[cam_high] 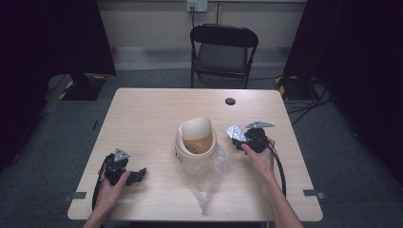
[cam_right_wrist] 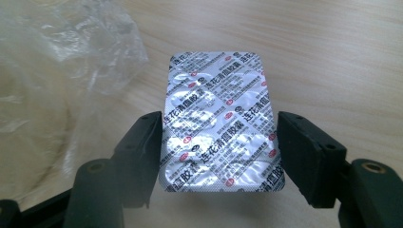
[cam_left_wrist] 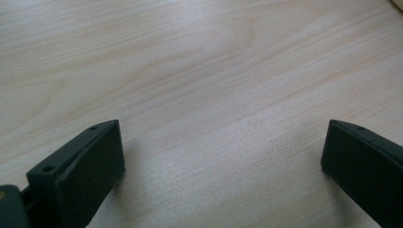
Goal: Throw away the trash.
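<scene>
- The blister pack (cam_right_wrist: pixel 222 124) in the right gripper (cam_right_wrist: pixel 219 156) has its long edges hidden behind both jaws; its print is too small to read.
- The clear plastic bag (cam_right_wrist: pixel 57 71) left of those jaws runs off the frame.
- What lies inside the cream bin (cam_high: pixel 196 137) is too small to tell.
- The left gripper (cam_left_wrist: pixel 223 156) has both jaws cut off by the bottom edge.

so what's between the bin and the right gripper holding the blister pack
Only bare table and an edge of clear plastic bag separate the bin from the right gripper and blister pack, in the high view.
</scene>
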`<state>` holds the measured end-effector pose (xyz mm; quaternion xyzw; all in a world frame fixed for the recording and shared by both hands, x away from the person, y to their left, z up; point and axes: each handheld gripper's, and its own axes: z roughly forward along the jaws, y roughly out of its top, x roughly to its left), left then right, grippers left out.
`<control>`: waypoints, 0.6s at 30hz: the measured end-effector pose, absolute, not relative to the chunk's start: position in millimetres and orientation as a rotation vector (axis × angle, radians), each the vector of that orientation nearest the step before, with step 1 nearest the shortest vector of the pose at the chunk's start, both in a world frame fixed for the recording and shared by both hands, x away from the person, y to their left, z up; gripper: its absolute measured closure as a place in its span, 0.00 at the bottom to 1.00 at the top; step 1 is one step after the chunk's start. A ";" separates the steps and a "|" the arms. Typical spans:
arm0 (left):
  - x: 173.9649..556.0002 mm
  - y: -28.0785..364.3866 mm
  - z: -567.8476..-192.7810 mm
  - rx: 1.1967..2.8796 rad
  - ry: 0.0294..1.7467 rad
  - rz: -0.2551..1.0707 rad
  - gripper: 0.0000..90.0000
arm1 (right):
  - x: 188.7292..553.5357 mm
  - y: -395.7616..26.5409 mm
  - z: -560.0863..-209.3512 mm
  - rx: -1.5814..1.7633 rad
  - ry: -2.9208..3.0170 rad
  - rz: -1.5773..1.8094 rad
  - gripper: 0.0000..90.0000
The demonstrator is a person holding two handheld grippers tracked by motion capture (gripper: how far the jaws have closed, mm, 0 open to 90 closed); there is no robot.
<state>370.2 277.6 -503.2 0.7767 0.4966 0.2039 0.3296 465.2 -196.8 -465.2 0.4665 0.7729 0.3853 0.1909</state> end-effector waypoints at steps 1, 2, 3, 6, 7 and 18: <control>370.2 277.6 -503.2 2.032 1.299 0.533 0.00 | 465.2 -196.8 -465.2 1.311 2.171 1.082 0.38; 370.2 277.6 -503.1 2.033 1.299 0.533 0.00 | 460.5 -196.1 -460.7 1.294 2.173 1.101 0.38; 370.2 277.6 -503.1 2.033 1.299 0.533 0.00 | 460.5 -196.1 -460.7 1.294 2.173 1.101 0.38; 370.2 277.5 -503.2 2.032 1.299 0.533 0.00 | 452.0 -195.4 -451.5 1.283 2.172 1.124 0.38; 370.2 277.5 -503.2 2.032 1.299 0.533 0.00 | 452.0 -195.4 -451.5 1.283 2.172 1.124 0.38; 370.5 277.1 -503.2 2.028 1.303 0.535 0.00 | 426.3 -199.5 -434.9 1.250 2.172 1.146 0.38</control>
